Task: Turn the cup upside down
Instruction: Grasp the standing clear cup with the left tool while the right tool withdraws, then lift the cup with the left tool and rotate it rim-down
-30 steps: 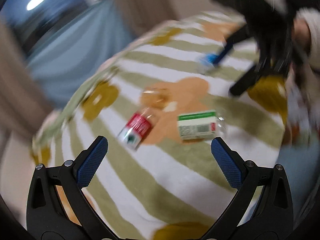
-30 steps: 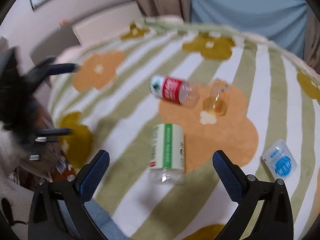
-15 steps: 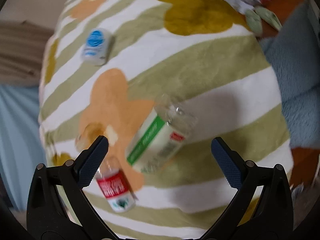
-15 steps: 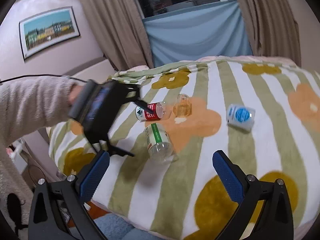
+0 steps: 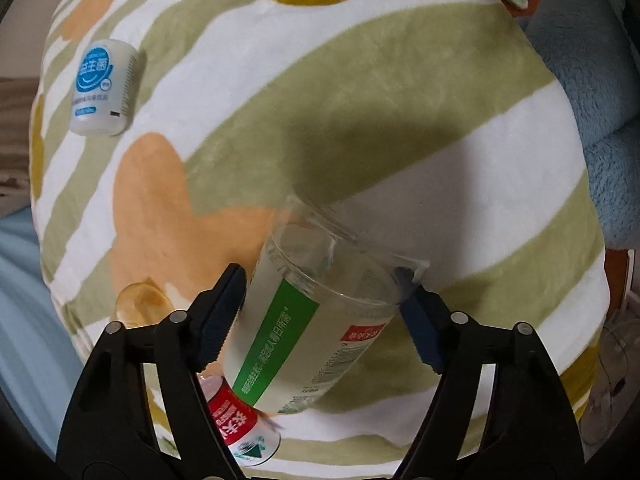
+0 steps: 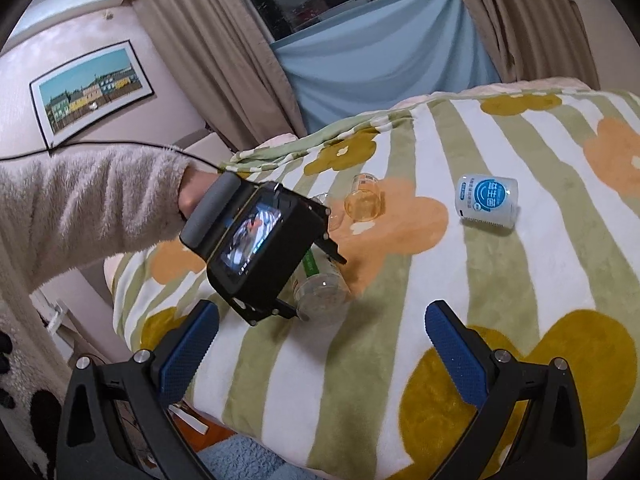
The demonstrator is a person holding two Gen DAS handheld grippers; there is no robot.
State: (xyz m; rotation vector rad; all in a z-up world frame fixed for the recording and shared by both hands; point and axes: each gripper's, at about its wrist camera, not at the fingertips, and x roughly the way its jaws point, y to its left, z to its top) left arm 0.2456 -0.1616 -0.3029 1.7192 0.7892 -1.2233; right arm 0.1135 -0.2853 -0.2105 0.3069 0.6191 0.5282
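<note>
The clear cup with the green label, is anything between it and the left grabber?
Nothing visible is. The left gripper already has its fingers on either side of the clear cup, which lies on the blanket.

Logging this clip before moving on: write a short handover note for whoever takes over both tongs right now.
Left tongs: straddling the clear green-label cup, which lies on its side on the striped blanket; whether the pads already squeeze it is unclear.
Right tongs: open, empty, held back from the cups.
Done: approach only.
Left: secure the grip, lift, set the cup down mouth down.
</note>
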